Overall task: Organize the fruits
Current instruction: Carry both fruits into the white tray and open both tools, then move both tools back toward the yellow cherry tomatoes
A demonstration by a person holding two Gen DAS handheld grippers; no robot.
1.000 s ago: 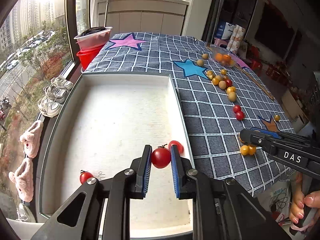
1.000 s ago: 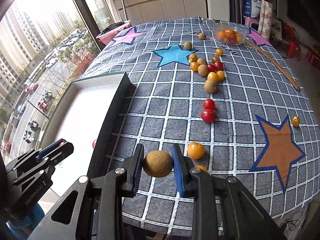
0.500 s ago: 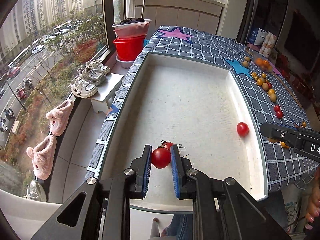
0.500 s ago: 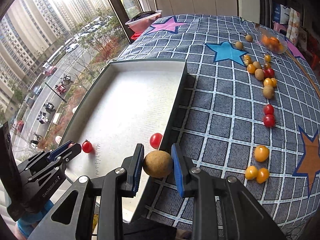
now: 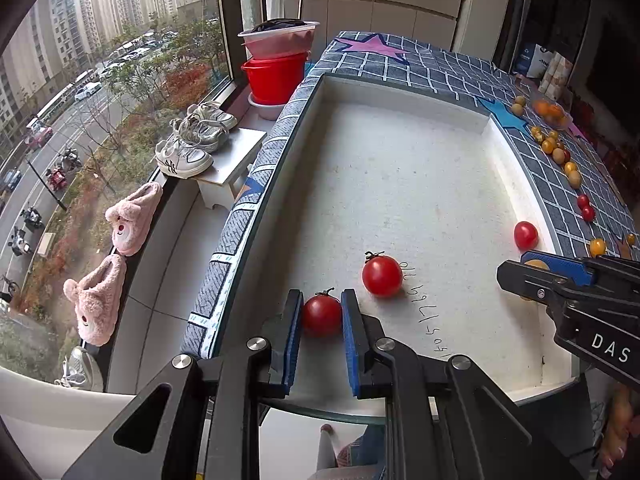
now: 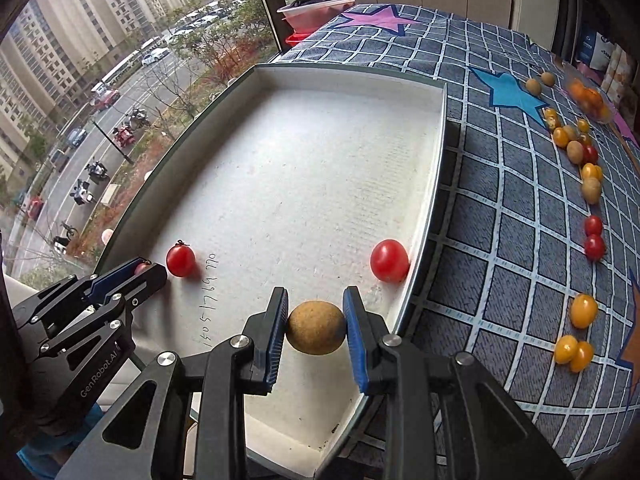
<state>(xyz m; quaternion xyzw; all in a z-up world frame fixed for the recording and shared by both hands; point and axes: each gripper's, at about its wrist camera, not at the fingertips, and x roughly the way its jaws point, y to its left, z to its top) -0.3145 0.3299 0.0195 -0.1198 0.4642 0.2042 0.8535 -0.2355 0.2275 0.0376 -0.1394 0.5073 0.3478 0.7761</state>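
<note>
My left gripper (image 5: 321, 316) is shut on a red cherry tomato (image 5: 322, 315), low over the near left corner of the white tray (image 5: 400, 92). A second stemmed tomato (image 5: 382, 275) lies just beyond it, and a third tomato (image 5: 525, 234) lies by the tray's right wall. My right gripper (image 6: 316, 328) is shut on a round brown fruit (image 6: 316, 333) over the tray's near right part. In the right wrist view the left gripper (image 6: 140, 272) sits beside the stemmed tomato (image 6: 181, 260), and the third tomato (image 6: 389, 260) lies ahead right.
Several red, yellow and brown fruits (image 6: 588, 176) lie along the checked tablecloth (image 6: 500, 208) right of the tray, with a bowl of orange fruit (image 6: 588, 98) at the back. A red bucket (image 5: 276, 76), shoes and slippers sit by the window on the left.
Both grippers moved left over the tray and lower. The left one now holds its tomato down beside the stemmed tomato. The right one carried the brown fruit from the tray's right wall over the tray floor.
</note>
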